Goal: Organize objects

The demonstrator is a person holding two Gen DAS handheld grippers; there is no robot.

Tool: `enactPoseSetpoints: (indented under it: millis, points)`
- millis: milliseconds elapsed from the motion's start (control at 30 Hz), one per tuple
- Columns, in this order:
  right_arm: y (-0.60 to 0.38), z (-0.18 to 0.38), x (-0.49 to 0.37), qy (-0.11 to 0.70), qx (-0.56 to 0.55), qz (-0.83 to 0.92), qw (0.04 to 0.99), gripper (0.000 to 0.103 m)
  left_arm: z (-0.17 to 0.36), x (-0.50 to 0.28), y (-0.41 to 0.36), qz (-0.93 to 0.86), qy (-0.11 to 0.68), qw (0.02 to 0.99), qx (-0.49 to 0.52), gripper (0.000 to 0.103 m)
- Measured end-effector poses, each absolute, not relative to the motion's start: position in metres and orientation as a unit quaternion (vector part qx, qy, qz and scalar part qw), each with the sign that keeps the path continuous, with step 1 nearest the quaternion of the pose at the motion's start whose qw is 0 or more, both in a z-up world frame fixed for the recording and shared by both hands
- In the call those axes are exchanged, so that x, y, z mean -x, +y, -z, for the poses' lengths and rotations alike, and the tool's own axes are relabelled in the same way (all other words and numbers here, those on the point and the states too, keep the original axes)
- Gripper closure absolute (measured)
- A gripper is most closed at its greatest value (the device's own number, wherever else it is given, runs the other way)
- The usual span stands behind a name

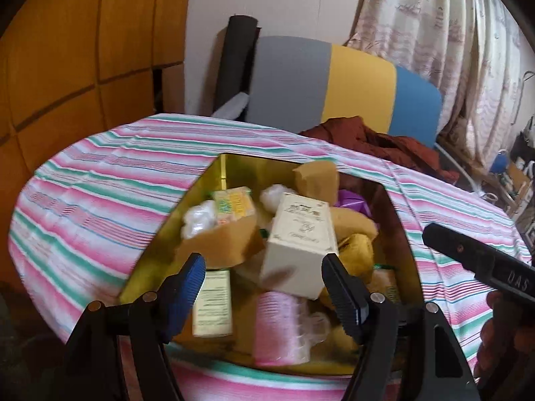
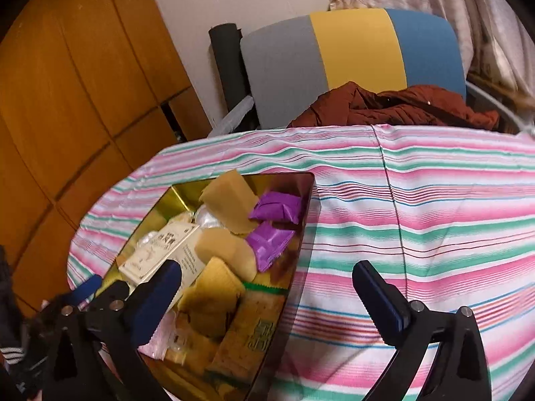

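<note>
Snacks and small boxes are filling a gold tin (image 1: 230, 167), which is sitting on a table draped in a pink, green and white striped cloth (image 1: 100, 180). Leaning on top of the pile, a cream box (image 1: 301, 244) is tilting toward the near edge, with a pale yellow carton (image 1: 212, 304) lying near and left of it and a pink wrapped pack (image 1: 281, 324) just to the right of that carton. At the far right corner of the tin, 2 purple packets (image 2: 274, 227) are resting beside tan wrappers (image 2: 230, 210).

The left gripper (image 1: 264, 280) is hovering over the near end of the tin, jaws released and spread wide, holding nothing. The right gripper (image 2: 267, 284) is likewise gaping, its left finger over the tin and its right finger over bare cloth. Beyond the table, a grey, yellow and blue chair back (image 2: 351, 53) is standing with a rust-red garment (image 2: 394, 107) heaped against it.
</note>
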State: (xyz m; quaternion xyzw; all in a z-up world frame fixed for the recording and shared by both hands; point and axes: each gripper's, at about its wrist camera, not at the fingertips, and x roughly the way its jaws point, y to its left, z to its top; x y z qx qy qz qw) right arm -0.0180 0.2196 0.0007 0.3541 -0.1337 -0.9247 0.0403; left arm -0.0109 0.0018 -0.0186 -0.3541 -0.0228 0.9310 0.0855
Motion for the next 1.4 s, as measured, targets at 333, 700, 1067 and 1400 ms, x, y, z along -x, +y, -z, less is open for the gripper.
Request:
enactPoseSetpoints:
  millis: [333,700,1067,1400]
  points:
    - [0.182,-0.014,0.008,-0.075,-0.39,0.918,0.004,0.0,-0.01,-0.007,-0.022,-0.934,-0.03,0.034,0.356,0.03]
    - [0.157,-0.025,-0.006,-0.043,-0.412,0.908,-0.063,0.0,-0.024,-0.028,-0.039,-0.937,-0.049,-0.007,0.346,0.03]
    - [0.143,-0.017,-0.012,-0.038,-0.455,0.888,-0.045,0.0,-0.024,-0.029,-0.034,-0.931,-0.049,-0.009,0.361,0.03]
    - [0.149,-0.028,-0.015,-0.037,-0.436,0.897,-0.064,0.0,-0.02,-0.028,-0.035,-0.927,-0.053,-0.008,0.372,0.03]
